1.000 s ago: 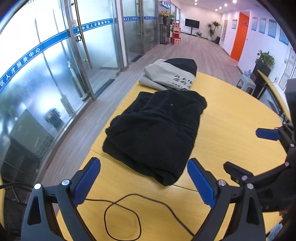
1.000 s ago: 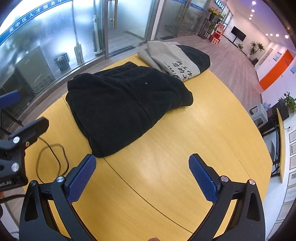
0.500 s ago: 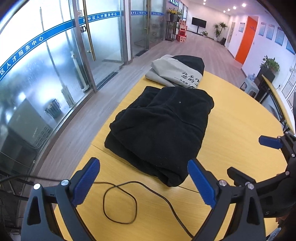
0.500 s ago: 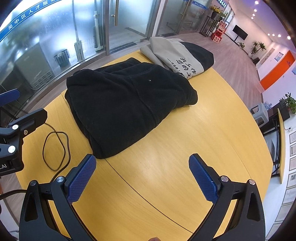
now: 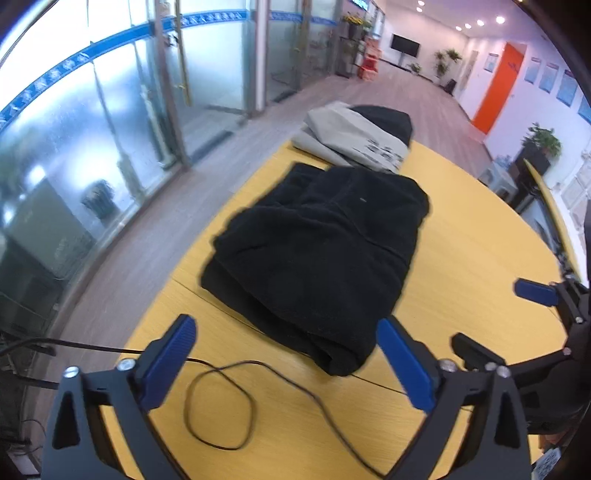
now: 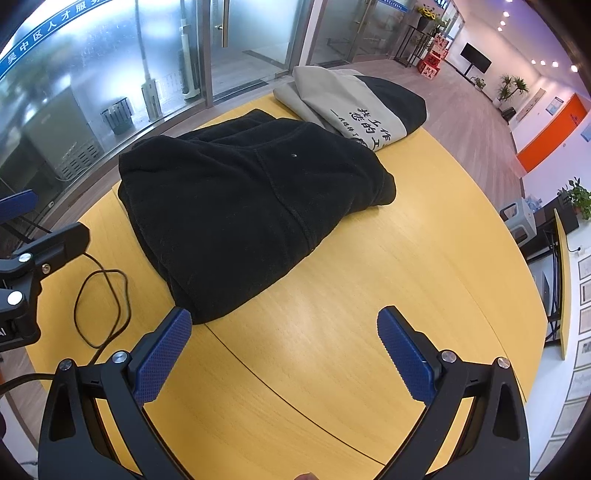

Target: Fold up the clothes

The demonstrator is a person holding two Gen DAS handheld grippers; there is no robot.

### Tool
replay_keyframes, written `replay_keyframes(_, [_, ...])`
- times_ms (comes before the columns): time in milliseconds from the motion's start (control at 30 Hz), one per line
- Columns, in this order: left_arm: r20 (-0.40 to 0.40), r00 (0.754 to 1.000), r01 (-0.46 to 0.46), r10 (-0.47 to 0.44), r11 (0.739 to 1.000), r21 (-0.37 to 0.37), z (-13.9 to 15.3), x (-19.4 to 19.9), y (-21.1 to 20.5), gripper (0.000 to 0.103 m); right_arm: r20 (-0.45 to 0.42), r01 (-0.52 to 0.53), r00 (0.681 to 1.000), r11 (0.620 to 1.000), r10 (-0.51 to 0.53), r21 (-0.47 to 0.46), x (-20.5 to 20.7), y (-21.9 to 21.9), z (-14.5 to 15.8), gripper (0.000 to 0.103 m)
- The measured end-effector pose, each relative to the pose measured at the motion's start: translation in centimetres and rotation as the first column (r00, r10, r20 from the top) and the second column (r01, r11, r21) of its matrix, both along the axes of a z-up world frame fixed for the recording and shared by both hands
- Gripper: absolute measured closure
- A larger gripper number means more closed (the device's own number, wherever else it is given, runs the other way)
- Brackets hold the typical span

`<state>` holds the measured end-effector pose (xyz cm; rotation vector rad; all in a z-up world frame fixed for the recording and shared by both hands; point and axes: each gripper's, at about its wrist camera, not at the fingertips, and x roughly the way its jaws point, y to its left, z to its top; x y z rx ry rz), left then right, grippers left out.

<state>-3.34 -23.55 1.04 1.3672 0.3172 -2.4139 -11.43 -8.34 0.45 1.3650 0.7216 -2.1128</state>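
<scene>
Black Chinese characters are printed on the pale panel of the grey-and-black garment (image 6: 354, 107); from the right wrist view a few can be made out, roughly 我工作 over 您的, with smaller characters beside them too small to read. A blue band (image 6: 48, 31) across the glass wall carries white characters, about 吴中区人才服务, cut off at the frame edge. The small print on the red boxes (image 6: 430, 64) far down the hall is not legible. There are two garments on the yellow table (image 6: 424, 266): the black garment (image 6: 243, 206), folded into a thick bundle, lies straight ahead of both tongs, its near corner just beyond the left fingertip of the right gripper (image 6: 284, 341), and the grey-and-black one sits behind it at the far table edge, touching or slightly overlapped by it. The left gripper (image 5: 284, 356) hangs above the near part of the table with its jaws spread wide and nothing between them; the right gripper is likewise wide apart and empty. Each has two blue ribbed pads (image 6: 164, 354). One thin black cable (image 5: 221, 406) loops on the table under and between the left gripper's fingers. In the left wrist view, which is slightly blurred, the right gripper appears at the right edge.
</scene>
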Motion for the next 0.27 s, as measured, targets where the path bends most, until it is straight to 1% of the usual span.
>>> replay_keyframes(133, [-0.002,1.000,-0.026,0.026,0.997,-0.075,0.12,0.20,-0.07,0.000,0.005,-0.001,1.000,1.000,0.001,-0.001,-0.37,-0.28,-0.22,0.001])
replay_keyframes(200, [0.015,0.999,-0.031,0.032,0.995,-0.097,0.00,-0.05,-0.27,0.000,0.006,-0.002,1.000,1.000,0.002,-0.001,-0.53,-0.54,-0.36,0.001])
replay_keyframes(267, [0.024,0.999,-0.028,0.031,0.995,-0.098,-0.14,-0.23,-0.54,0.000,0.006,-0.002,1.000,1.000,0.002,-0.002,-0.66,-0.81,-0.38,0.001])
